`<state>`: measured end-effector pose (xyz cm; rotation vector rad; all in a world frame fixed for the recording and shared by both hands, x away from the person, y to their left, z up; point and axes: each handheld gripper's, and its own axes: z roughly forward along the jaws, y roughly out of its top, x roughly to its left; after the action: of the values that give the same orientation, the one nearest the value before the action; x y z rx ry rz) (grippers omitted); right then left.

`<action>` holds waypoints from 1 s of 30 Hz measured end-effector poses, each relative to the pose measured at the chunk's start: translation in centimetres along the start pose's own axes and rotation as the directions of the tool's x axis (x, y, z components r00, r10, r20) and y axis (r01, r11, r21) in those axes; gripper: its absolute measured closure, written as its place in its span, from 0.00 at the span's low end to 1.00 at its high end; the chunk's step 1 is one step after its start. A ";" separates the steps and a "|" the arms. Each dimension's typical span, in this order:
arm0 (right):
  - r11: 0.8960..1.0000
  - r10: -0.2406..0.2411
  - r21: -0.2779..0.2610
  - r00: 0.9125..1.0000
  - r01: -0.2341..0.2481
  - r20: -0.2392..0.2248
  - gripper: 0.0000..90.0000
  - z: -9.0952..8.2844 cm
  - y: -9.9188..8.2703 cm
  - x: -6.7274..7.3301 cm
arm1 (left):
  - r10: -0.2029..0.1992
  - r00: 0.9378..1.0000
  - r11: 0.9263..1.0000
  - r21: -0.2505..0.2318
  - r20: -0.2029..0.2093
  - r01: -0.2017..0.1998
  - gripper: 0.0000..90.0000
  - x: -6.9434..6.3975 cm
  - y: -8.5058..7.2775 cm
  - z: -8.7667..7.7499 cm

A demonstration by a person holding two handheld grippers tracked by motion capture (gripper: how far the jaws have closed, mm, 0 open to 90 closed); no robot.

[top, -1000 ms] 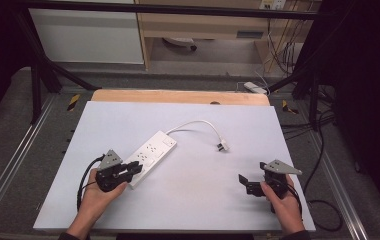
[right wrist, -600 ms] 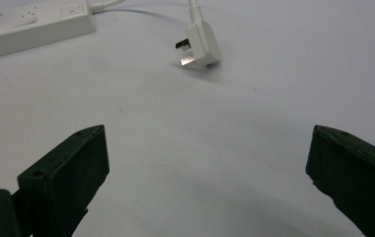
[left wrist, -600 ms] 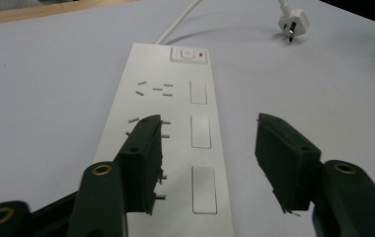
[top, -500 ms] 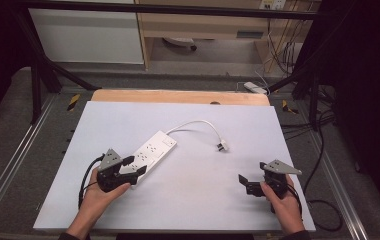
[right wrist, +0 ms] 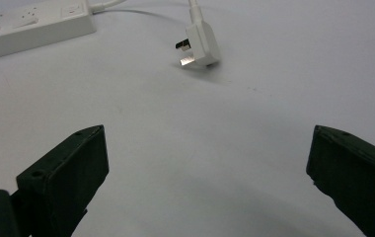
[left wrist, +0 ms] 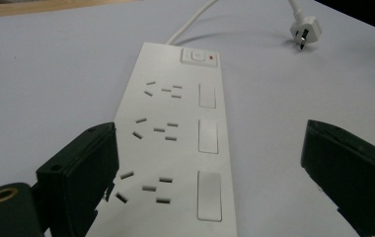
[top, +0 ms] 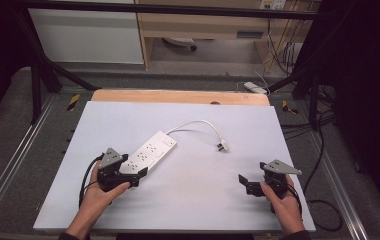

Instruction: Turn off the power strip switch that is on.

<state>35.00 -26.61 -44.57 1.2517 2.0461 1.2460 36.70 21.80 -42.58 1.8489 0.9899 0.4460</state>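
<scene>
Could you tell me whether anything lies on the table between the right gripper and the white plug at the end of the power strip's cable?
Nothing visible does. Bare white tabletop lies between the open right gripper and the white plug.

Left claw (left wrist: 210, 163): its two black jaws stood wide apart and had just been opening; the near end of the power strip lay between them, ungripped.
Left jaw: overlapped the strip's near left edge.
Right jaw: stood apart from the strip, over bare bench.
Power strip (left wrist: 180, 133): white, flat on the bench, running from near to far, three socket groups with a switch beside each.
Main switch (left wrist: 199, 57): at the far end, with a red light.
Cord (left wrist: 190, 22): white, left the far end.
Plug (left wrist: 305, 30): white, far right, lying on the bench.
Bench (left wrist: 42, 84): pale, plain surface.
</scene>
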 end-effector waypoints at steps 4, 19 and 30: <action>1.000 0.000 0.000 1.000 0.000 0.000 0.03 0.0 0.0 0.0 | 0.014 1.000 1.000 -0.015 0.007 -0.014 0.08 -0.1 0.1 -0.1; 1.000 -0.004 0.000 1.000 0.004 0.003 0.03 0.0 0.0 0.0 | 0.047 0.999 0.988 -0.144 -0.016 -0.049 0.07 -0.1 0.6 -1.1; 1.000 0.002 0.000 1.000 -0.002 0.003 0.03 0.0 0.0 0.0 | 0.017 0.999 0.976 -0.215 -0.033 -0.023 0.06 0.5 1.0 -2.1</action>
<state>35.03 -26.65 -44.57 1.2553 2.0430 1.2448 36.05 23.22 -40.75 1.6622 0.9066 0.5731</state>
